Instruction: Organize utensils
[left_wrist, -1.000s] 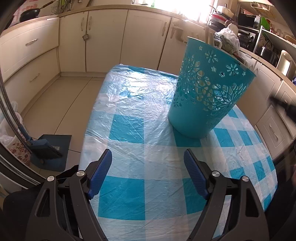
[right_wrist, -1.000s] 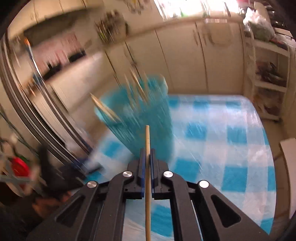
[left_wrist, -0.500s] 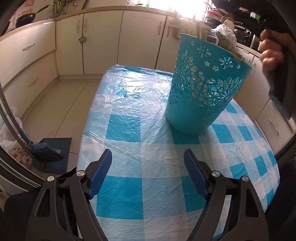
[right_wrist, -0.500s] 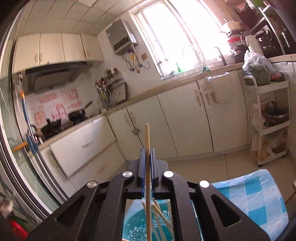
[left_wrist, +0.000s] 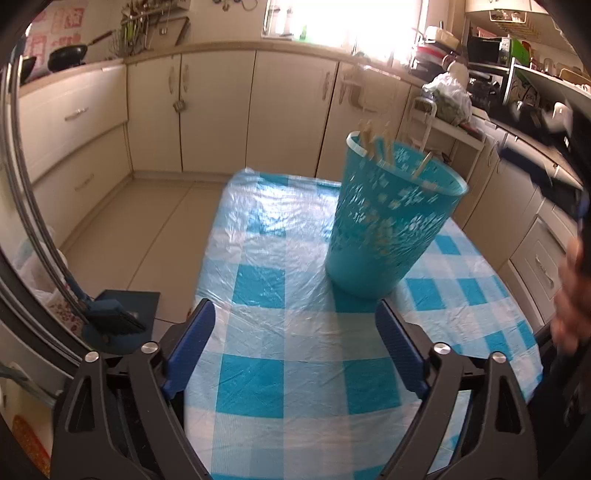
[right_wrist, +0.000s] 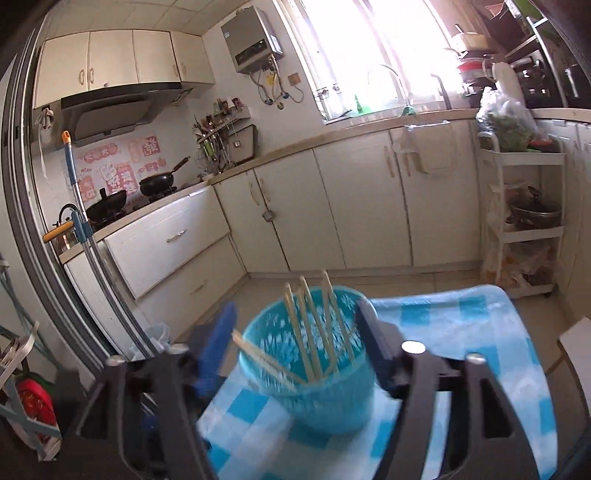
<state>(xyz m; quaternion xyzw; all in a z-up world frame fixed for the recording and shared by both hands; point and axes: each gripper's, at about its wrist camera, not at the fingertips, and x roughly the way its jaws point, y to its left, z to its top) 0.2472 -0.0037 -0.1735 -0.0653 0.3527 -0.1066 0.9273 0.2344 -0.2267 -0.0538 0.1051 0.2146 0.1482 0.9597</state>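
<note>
Right gripper (right_wrist: 295, 343) jaws have just been opening and are being held wide above the basket (right_wrist: 325, 398), nothing gripped; the chopsticks (right_wrist: 314, 332) are standing loose inside the basket, seen between and beyond the fingers. Left gripper (left_wrist: 295, 339) is being held released over the checked cloth (left_wrist: 280, 369), its jaws having just widened, basket ahead and right of its fingers, untouched.

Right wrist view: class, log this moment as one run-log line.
right gripper: open, jaws just opened, nothing held | chopsticks: in teal basket | left gripper: open, empty
</note>
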